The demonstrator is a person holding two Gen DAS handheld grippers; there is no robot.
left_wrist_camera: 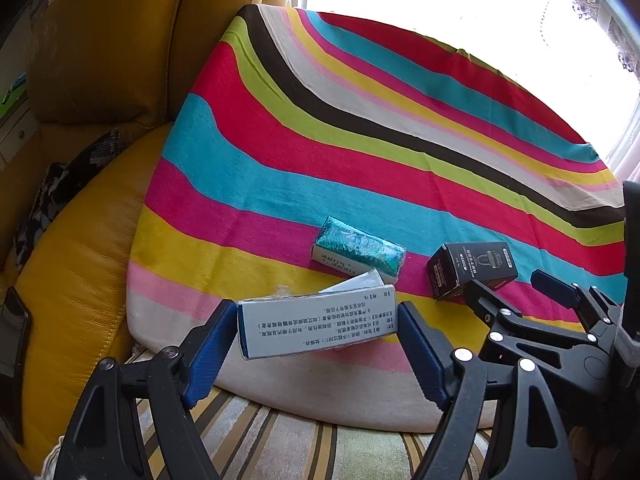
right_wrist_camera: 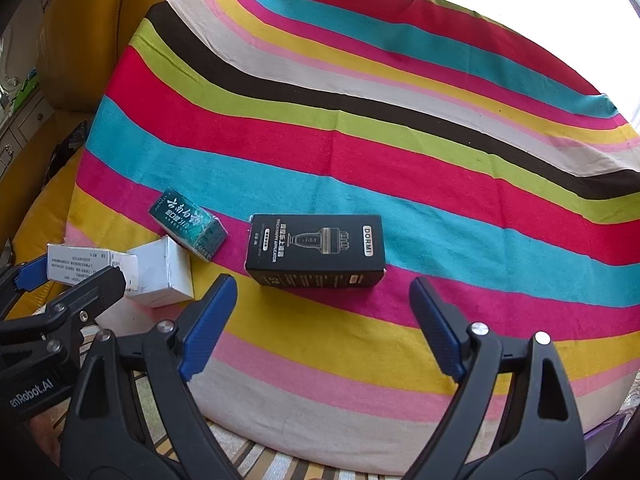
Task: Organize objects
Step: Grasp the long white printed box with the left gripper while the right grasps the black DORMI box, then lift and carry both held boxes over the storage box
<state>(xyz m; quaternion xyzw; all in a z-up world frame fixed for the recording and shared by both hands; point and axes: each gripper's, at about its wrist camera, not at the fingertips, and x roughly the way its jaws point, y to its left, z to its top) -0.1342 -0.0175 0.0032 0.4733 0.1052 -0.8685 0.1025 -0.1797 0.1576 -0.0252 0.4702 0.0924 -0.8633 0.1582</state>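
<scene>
Boxes for sorting lie on a striped cloth (right_wrist_camera: 360, 128) spread over a low surface beside a yellow leather armchair (left_wrist_camera: 100, 60), a window bright behind it. Largest of them, the black DORMI box (right_wrist_camera: 316, 250) rests flat on the pink and blue stripes; we hold the right gripper (right_wrist_camera: 322, 320) just short of it, its blue pads (right_wrist_camera: 208, 324) spread wide with nothing between them, and none of them touching the box. We hold a white medicine box (left_wrist_camera: 316, 322) printed with Chinese text in the left gripper (left_wrist_camera: 318, 344): it spans the wide gap between the pads (left_wrist_camera: 210, 350), lifted near the cloth's front edge. Behind it a smaller white box (right_wrist_camera: 162, 272) sits on the yellow stripe, touching a teal toothpaste-style carton (right_wrist_camera: 188, 222) that lies tilted across the pink band, near the black box.
</scene>
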